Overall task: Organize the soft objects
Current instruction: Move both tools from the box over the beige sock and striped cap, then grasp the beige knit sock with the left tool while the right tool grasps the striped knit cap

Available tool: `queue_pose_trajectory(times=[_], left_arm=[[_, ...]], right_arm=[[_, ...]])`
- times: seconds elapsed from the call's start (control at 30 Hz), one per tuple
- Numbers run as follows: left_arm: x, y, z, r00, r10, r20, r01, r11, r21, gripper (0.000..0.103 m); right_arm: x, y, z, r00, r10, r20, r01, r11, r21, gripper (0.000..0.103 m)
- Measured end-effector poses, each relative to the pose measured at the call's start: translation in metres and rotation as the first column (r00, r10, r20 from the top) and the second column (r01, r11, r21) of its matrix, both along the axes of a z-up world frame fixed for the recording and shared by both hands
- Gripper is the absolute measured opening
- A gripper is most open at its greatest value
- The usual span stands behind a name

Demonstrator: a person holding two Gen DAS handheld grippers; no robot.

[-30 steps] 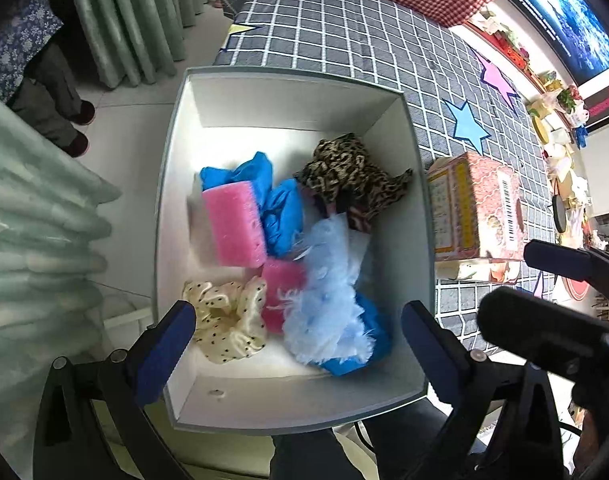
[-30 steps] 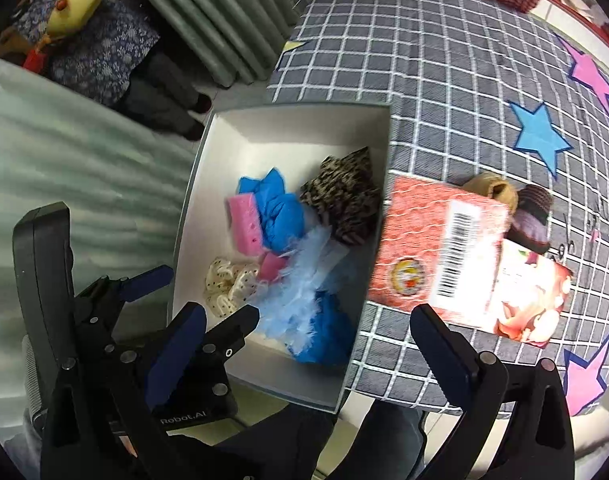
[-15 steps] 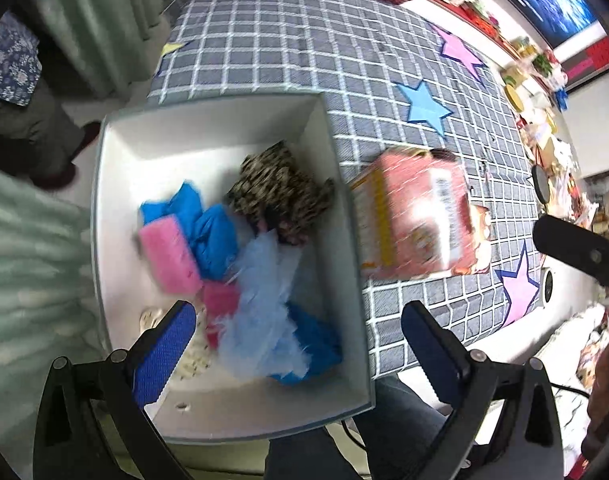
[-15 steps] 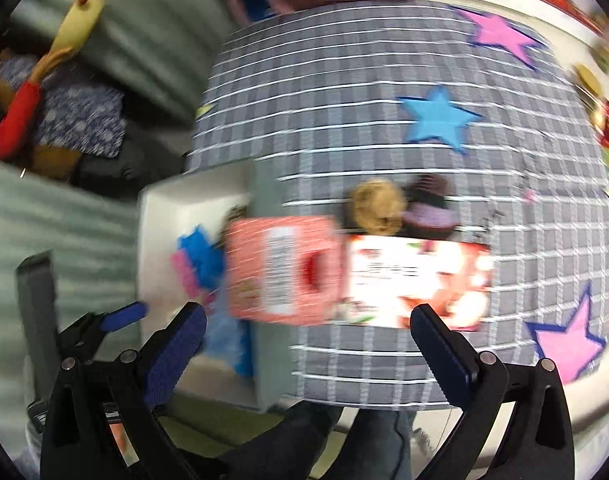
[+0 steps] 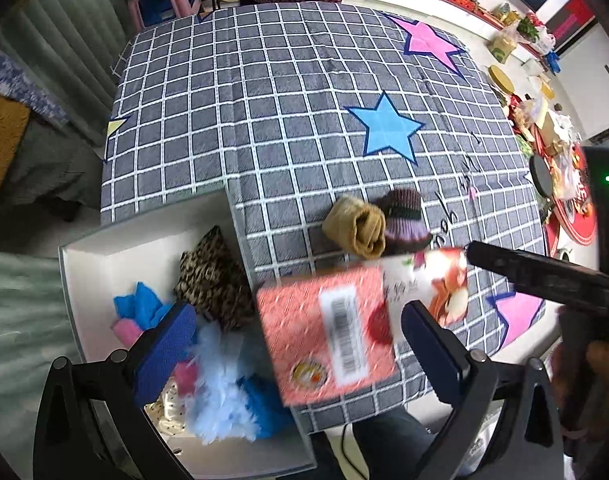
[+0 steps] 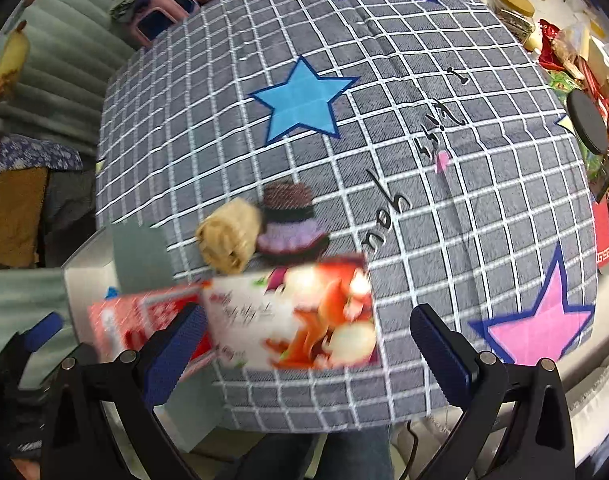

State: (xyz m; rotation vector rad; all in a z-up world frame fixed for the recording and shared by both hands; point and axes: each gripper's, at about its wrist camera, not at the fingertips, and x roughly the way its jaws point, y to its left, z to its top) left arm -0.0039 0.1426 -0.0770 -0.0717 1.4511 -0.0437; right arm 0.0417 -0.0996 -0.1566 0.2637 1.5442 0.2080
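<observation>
Left tongs (image 5: pixel 298 346) and right tongs (image 6: pixel 308 344) both gape wide, empty. White box (image 5: pixel 104 276) off the desk (image 5: pixel 264 120) edge holds soft items, partly hidden. Red carton (image 5: pixel 332 336), blurred, blocks tan roll (image 5: pixel 356 226) and striped knit roll (image 5: pixel 404 216); open cloth beyond.

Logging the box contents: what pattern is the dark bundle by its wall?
Leopard print, clearest in the left wrist view.

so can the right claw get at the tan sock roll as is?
Probably yes: the right claw is open, and the sock roll lies exposed on the bed, though the red carton sits between them, so come from above.
</observation>
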Motion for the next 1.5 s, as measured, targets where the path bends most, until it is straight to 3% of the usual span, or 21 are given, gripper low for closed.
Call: queue_pose_trajectory(times=[0.23, 0.4, 0.43, 0.47, 0.5, 0.57, 0.73, 0.87, 1.07, 1.17, 1.23, 1.3, 1.37, 1.5], left_arm=[[0.031, -0.012, -0.008, 0.999, 0.008, -0.035, -0.005, 0.997, 0.078, 0.103], [0.053, -0.026, -0.02, 0.997, 0.017, -0.071, -0.009, 0.995, 0.1, 0.103], [0.057, -0.03, -0.025, 0.997, 0.013, -0.082, -0.005, 0.995, 0.101, 0.103], [0.062, -0.035, -0.03, 0.995, 0.009, -0.095, 0.0, 0.995, 0.102, 0.103], [0.066, -0.039, -0.035, 0.994, 0.008, -0.111, 0.004, 0.995, 0.102, 0.103], [0.077, -0.049, -0.049, 0.988, 0.008, -0.154, 0.006, 0.996, 0.091, 0.103], [0.102, -0.076, -0.086, 0.97, -0.003, -0.244, 0.024, 0.996, 0.086, 0.103], [0.119, -0.095, -0.126, 0.94, -0.019, -0.341, 0.07, 0.988, 0.137, 0.103], [0.124, -0.107, -0.172, 0.88, -0.001, -0.475, 0.108, 0.975, 0.196, 0.1], [0.122, -0.106, -0.183, 0.859, 0.017, -0.511, 0.097, 0.976, 0.195, 0.094], [0.12, -0.108, -0.188, 0.851, 0.003, -0.525, 0.101, 0.98, 0.169, 0.082], [0.115, -0.112, -0.193, 0.844, -0.01, -0.536, 0.107, 0.983, 0.149, 0.052], [0.11, -0.115, -0.193, 0.851, -0.023, -0.524, 0.102, 0.987, 0.122, 0.028], [0.099, -0.125, -0.173, 0.901, -0.033, -0.433, 0.086, 0.991, 0.103, 0.023]], right_arm=[[0.05, 0.02, -0.065, 0.996, 0.048, -0.078, -0.05, 0.999, -0.023, 0.103], [0.072, 0.043, -0.108, 0.98, 0.108, -0.169, -0.105, 0.994, 0.028, 0.102], [0.072, 0.045, -0.114, 0.974, 0.12, -0.191, -0.114, 0.992, 0.046, 0.082], [0.072, 0.045, -0.118, 0.97, 0.13, -0.204, -0.12, 0.991, 0.063, 0.048], [0.071, 0.044, -0.122, 0.966, 0.138, -0.22, -0.117, 0.987, 0.108, 0.045], [0.068, 0.034, -0.123, 0.966, 0.131, -0.222, -0.098, 0.983, 0.154, 0.042], [0.069, -0.027, -0.115, 0.977, 0.033, -0.212, 0.002, 0.987, 0.164, 0.042], [0.065, -0.077, -0.105, 0.977, -0.058, -0.207, 0.095, 0.98, 0.174, 0.042], [0.052, -0.115, -0.096, 0.972, -0.122, -0.203, 0.164, 0.966, 0.202, 0.042], [0.05, -0.117, -0.093, 0.971, -0.13, -0.199, 0.173, 0.962, 0.211, 0.042], [0.047, -0.122, -0.091, 0.971, -0.129, -0.199, 0.173, 0.96, 0.221, 0.042], [0.045, -0.12, -0.09, 0.972, -0.128, -0.197, 0.172, 0.959, 0.226, 0.042], [0.043, -0.126, -0.088, 0.972, -0.128, -0.199, 0.174, 0.957, 0.233, 0.042], [0.041, -0.126, -0.084, 0.973, -0.132, -0.19, 0.174, 0.959, 0.224, 0.042]])
